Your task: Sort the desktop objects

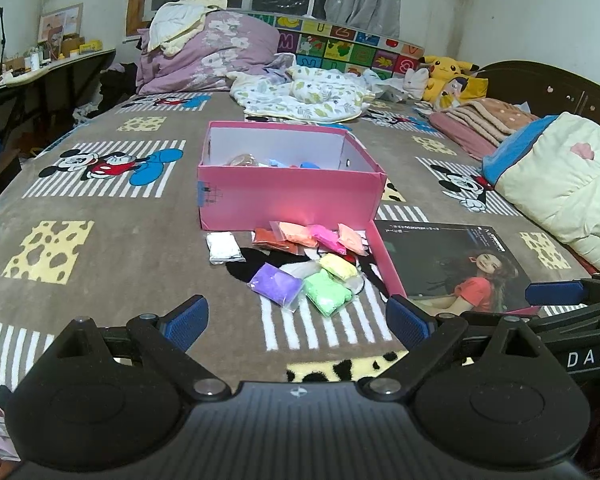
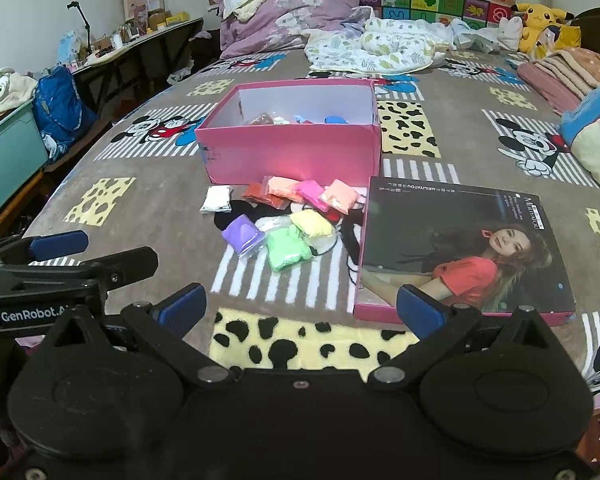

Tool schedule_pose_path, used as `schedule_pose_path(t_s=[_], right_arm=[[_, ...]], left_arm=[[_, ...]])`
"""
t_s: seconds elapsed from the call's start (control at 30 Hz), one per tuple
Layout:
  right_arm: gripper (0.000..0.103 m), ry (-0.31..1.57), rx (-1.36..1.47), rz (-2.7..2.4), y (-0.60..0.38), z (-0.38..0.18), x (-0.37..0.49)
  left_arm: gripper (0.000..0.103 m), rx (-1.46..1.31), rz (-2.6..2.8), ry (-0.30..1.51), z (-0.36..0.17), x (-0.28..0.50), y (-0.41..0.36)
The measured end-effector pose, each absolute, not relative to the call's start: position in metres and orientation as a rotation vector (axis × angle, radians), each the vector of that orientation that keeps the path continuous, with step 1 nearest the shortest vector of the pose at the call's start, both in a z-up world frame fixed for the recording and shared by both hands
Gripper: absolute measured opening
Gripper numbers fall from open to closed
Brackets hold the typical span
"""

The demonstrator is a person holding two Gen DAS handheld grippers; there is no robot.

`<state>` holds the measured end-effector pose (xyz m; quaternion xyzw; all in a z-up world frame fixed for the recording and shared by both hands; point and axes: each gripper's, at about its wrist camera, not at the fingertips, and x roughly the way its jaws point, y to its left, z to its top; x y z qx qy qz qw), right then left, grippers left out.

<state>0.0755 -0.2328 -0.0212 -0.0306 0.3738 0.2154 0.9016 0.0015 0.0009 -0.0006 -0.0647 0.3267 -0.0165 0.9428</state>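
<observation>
Jaws of both the left gripper (image 1: 297, 318) and right gripper (image 2: 301, 309) gape empty. Clay packets (image 2: 288, 249) lie on the bed before the pink box (image 2: 292, 156); probably soft, light, slippery—pinch mid-bag.

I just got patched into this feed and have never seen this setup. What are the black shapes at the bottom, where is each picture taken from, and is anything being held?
There is no robot: a person carries a hand-held gripper in each hand, and each has a camera looking out along its two blue-padded fingers. One picture is from the left hand-held gripper, the other from the right hand-held gripper. Both are open and hold nothing. Ahead, on a cartoon bedspread, stands an open pink box with a few items inside. In front of it lie small bags of coloured clay; beside them lies the box lid.
</observation>
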Motion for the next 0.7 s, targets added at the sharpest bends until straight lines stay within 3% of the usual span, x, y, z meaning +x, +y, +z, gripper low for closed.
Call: schedule_pose_path(t_s=[0.7], right_arm=[[0.102,0.785,-0.049,0.456,-0.2345,-0.0258,0.076]], left_arm=[[0.096,-0.104,-0.017,0.665,-0.0013,0.0002,0.0]])
